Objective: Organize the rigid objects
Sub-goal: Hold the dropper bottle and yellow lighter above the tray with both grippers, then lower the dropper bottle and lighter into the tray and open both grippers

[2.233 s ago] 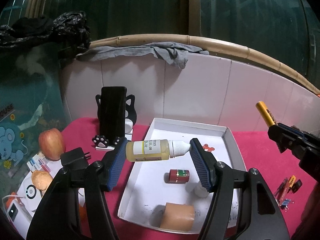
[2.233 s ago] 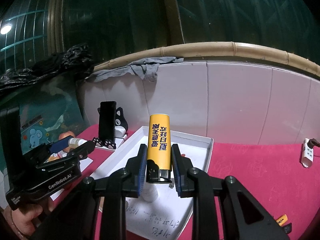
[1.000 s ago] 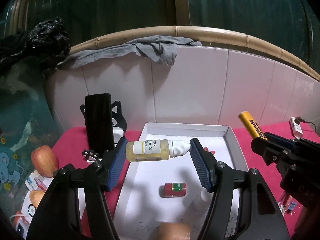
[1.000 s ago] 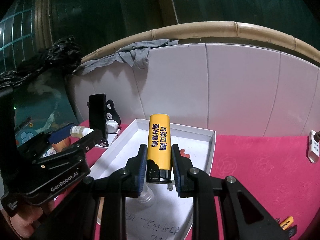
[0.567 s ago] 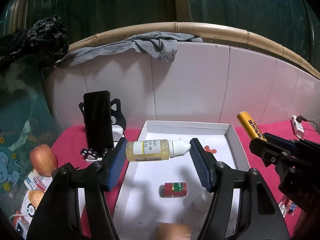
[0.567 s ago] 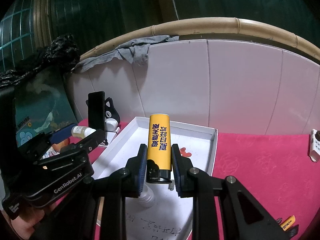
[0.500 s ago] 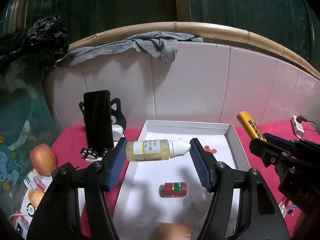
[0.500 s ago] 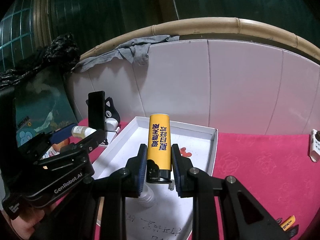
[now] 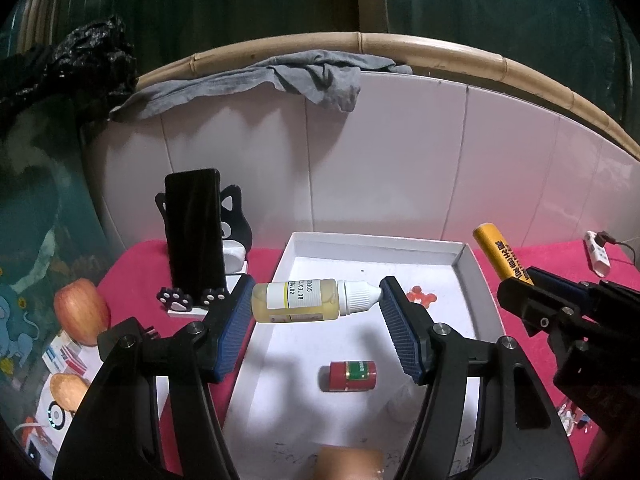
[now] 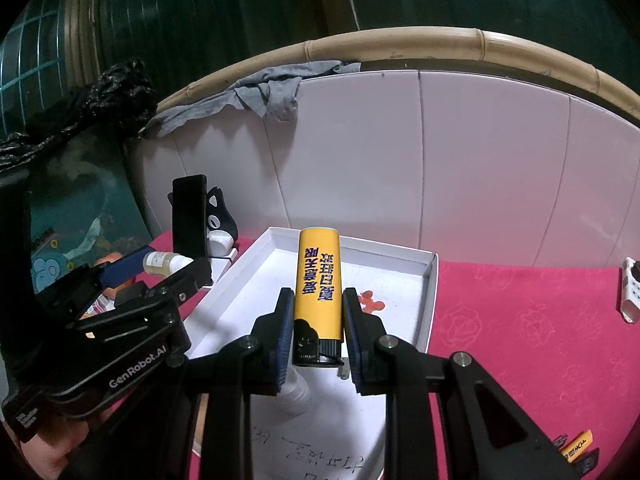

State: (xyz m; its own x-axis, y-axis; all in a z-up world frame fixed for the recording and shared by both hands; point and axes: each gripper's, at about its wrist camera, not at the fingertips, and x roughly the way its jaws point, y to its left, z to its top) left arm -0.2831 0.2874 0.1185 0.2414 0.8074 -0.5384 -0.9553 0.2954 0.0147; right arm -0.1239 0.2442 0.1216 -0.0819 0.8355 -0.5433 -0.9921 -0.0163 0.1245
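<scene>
My left gripper [image 9: 316, 308] is shut on a small dropper bottle [image 9: 304, 300] of yellow liquid, held crosswise above the white tray [image 9: 380, 242]. The bottle's white cap points right. My right gripper [image 10: 318, 324] is shut on a yellow lighter [image 10: 319, 280] that stands upright between its pads, over the same tray [image 10: 430, 276]. In the left wrist view the right gripper [image 9: 532, 280] and lighter [image 9: 500, 256] show at the tray's right edge. On the tray floor lie a red and green cylinder [image 9: 348, 376], a red clip [image 9: 420, 296] and a clear small bottle [image 10: 294, 394].
A black phone on a cat-shaped stand [image 9: 196, 236] sits left of the tray on the pink cloth [image 10: 520, 320]. An apple [image 9: 80, 310] and packets lie further left. A white tiled wall [image 9: 400, 160] rises behind. A white plug [image 10: 630, 288] and small clips [image 10: 576, 446] lie right.
</scene>
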